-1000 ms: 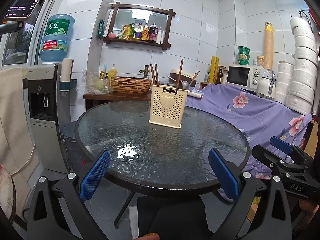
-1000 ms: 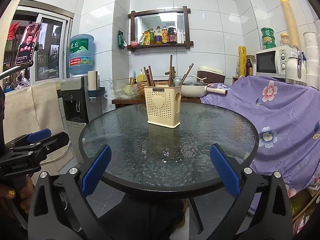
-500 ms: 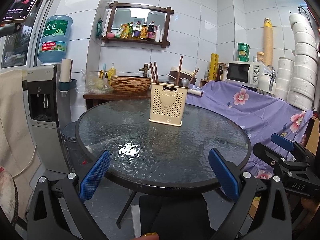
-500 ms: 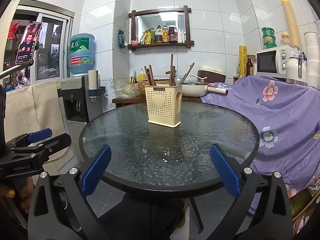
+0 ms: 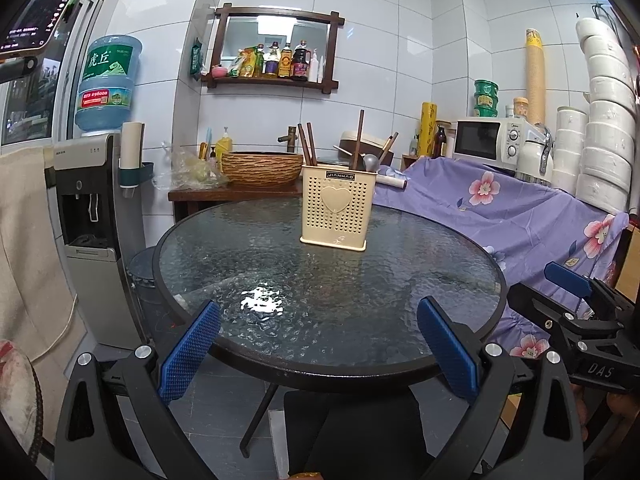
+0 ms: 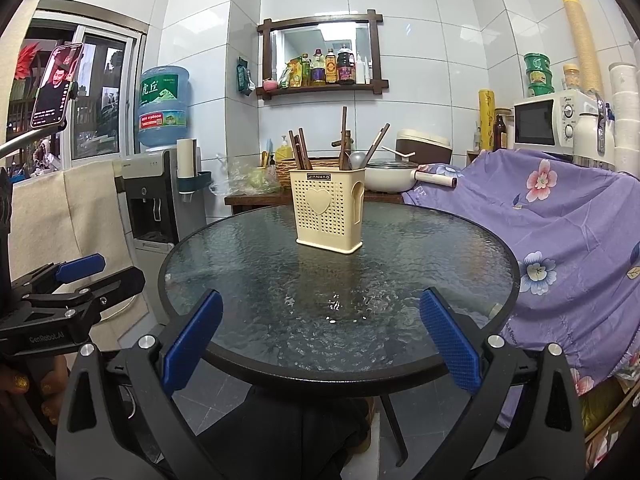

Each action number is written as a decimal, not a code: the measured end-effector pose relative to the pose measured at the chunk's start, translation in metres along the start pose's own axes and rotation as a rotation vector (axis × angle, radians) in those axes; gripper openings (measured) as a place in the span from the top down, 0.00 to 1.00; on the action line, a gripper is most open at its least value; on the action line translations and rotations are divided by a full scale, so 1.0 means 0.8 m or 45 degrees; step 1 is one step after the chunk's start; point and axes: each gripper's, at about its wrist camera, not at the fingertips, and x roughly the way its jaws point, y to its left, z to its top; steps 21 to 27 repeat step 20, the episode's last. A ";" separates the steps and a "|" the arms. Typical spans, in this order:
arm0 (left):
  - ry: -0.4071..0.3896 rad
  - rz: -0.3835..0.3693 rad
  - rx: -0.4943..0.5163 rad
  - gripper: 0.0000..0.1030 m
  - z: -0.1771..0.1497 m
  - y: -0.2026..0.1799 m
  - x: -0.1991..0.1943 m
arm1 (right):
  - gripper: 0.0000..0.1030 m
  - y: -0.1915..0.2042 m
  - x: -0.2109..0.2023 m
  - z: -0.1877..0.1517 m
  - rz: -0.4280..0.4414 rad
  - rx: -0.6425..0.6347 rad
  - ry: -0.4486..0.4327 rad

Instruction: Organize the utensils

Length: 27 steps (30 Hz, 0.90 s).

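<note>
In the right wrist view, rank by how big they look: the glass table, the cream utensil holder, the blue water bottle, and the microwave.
1. Glass table, by far the largest.
2. Cream utensil holder.
3 and 4. Microwave and blue water bottle look about alike; I won't rank them.
The holder is nearer the camera, so its rank reflects appearance only.

White tiled walls point(image 5: 400, 60) are enclosing a round glass table point(image 5: 328, 280); a wooden wall shelf point(image 5: 276, 50) is holding bottles; a water dispenser point(image 5: 94, 216) is standing at left.

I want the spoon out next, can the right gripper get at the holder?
Probably yes: the right gripper is open, and only bare glass table lies between it and the holder.
</note>
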 end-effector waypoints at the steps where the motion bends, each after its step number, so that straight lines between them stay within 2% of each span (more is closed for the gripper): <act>1: 0.000 -0.001 0.001 0.06 0.000 0.000 0.000 | 0.06 0.000 0.000 0.000 0.001 0.000 0.001; 27: 0.028 0.031 0.026 0.06 0.001 -0.001 0.007 | 0.06 -0.002 0.001 -0.001 -0.001 0.007 0.007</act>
